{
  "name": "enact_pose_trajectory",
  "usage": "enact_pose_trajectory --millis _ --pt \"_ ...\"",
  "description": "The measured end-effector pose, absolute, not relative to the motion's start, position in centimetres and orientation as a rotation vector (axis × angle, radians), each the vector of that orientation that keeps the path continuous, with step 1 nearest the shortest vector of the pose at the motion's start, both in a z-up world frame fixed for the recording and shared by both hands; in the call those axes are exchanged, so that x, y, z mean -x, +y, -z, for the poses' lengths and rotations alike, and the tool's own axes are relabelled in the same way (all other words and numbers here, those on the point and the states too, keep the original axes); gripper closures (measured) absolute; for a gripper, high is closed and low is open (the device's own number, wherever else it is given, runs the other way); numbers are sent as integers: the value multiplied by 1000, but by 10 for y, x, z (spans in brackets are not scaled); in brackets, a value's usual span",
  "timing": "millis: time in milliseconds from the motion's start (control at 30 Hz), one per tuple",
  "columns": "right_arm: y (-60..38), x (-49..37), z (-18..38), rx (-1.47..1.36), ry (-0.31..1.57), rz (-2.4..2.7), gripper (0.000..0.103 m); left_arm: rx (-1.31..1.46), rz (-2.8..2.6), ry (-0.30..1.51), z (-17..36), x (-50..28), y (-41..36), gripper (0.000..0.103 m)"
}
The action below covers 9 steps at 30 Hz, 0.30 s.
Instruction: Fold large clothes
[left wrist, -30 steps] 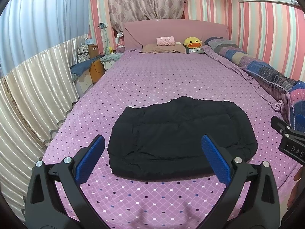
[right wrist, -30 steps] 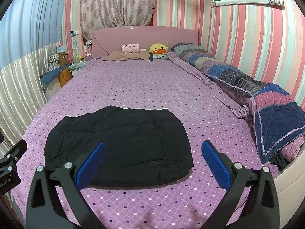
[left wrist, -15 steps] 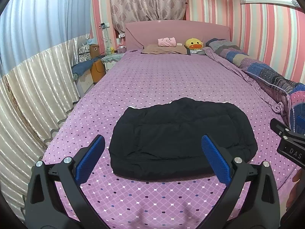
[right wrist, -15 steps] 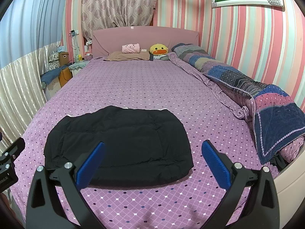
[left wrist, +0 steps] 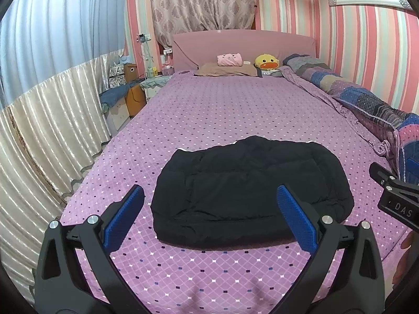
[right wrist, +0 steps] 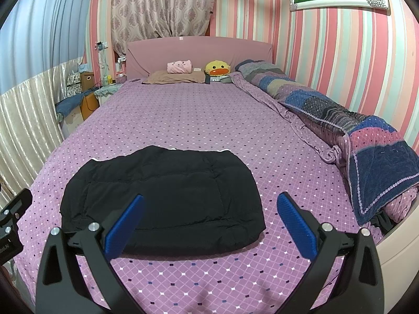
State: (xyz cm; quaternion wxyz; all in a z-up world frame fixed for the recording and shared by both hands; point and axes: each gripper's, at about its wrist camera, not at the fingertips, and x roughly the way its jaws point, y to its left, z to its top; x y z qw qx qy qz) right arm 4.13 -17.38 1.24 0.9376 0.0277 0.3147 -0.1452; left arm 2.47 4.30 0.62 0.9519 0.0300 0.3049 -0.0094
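Two claws spread wide and empty, left claw [left wrist: 208,216], right claw [right wrist: 209,222], folded black jacket [left wrist: 248,191] near bed [left wrist: 222,110] foot edge, long axis crosswise, open sheet beyond, quilt [right wrist: 353,130] along right edge.

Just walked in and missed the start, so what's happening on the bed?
A person holds a two-finger gripper in each hand above the foot of the bed. The left gripper and right gripper are both open and hold nothing. A black padded garment lies on the purple bedspread as a compact folded bundle, untouched.
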Motion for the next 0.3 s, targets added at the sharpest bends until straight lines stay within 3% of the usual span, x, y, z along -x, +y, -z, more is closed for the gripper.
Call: enact_pose_trajectory --millis 300 --pt "-174 -42 -12 -56 644 298 2 -46 18 674 0 -33 46 3"
